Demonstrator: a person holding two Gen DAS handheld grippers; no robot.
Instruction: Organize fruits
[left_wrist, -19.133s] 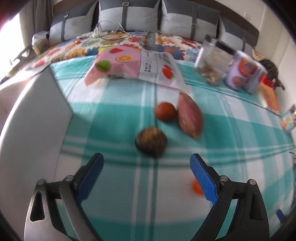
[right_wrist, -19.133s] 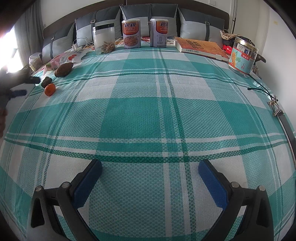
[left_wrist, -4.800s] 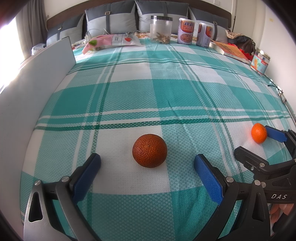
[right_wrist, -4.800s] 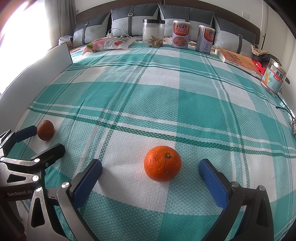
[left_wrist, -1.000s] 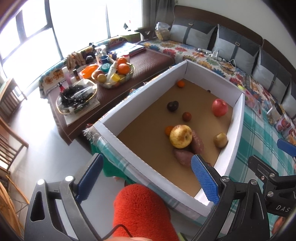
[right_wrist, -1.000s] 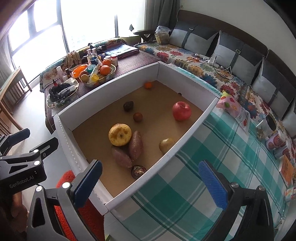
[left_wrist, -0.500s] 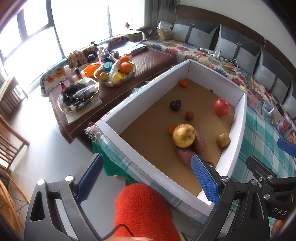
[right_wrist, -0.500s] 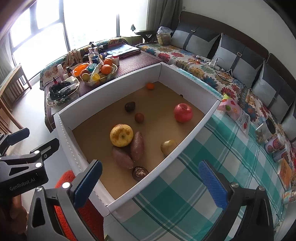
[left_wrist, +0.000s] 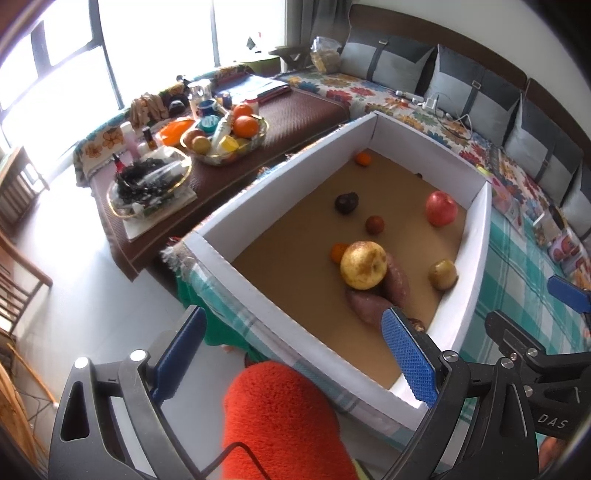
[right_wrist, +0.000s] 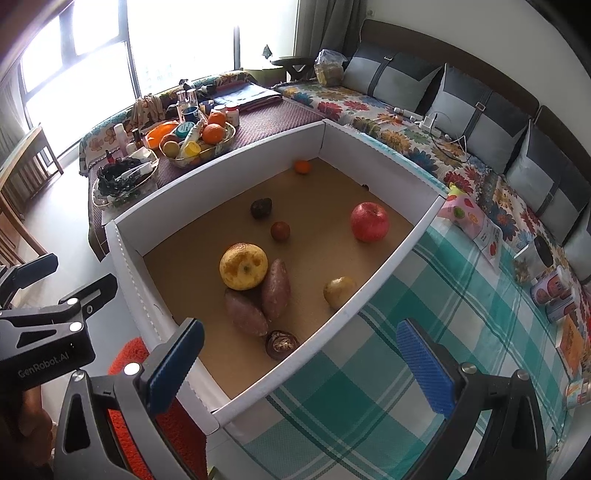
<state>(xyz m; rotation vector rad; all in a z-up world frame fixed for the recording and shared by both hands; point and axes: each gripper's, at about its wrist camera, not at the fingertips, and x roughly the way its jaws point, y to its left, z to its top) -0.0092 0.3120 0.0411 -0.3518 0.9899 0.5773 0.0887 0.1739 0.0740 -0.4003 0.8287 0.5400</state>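
Observation:
A white-walled cardboard box (right_wrist: 388, 254) with a brown floor sits on the bed's left side. It holds several pieces: a yellow pomelo (right_wrist: 243, 266), two sweet potatoes (right_wrist: 276, 284), a red apple (right_wrist: 369, 221), a small yellow fruit (right_wrist: 338, 291), a brown nut-like fruit (right_wrist: 281, 343), a dark avocado (right_wrist: 261, 207) and a small orange (right_wrist: 302, 167). The same box (left_wrist: 469, 258) and pomelo (left_wrist: 364, 265) show in the left wrist view. My left gripper (left_wrist: 295, 354) and right gripper (right_wrist: 299, 365) both hang open and empty, high above the box's near end.
A low brown table (left_wrist: 295, 107) left of the box carries a fruit basket (left_wrist: 225, 140) and a tray of dark items (left_wrist: 147, 181). A red fuzzy slipper (left_wrist: 280, 417) is below me on the pale floor. The green plaid bed cover (right_wrist: 443, 332) stretches right; cans and cushions line the far side.
Both views have shifted slightly; the box and its fruit sit a little nearer and more centred than half a second ago. Both grippers stay open and empty.

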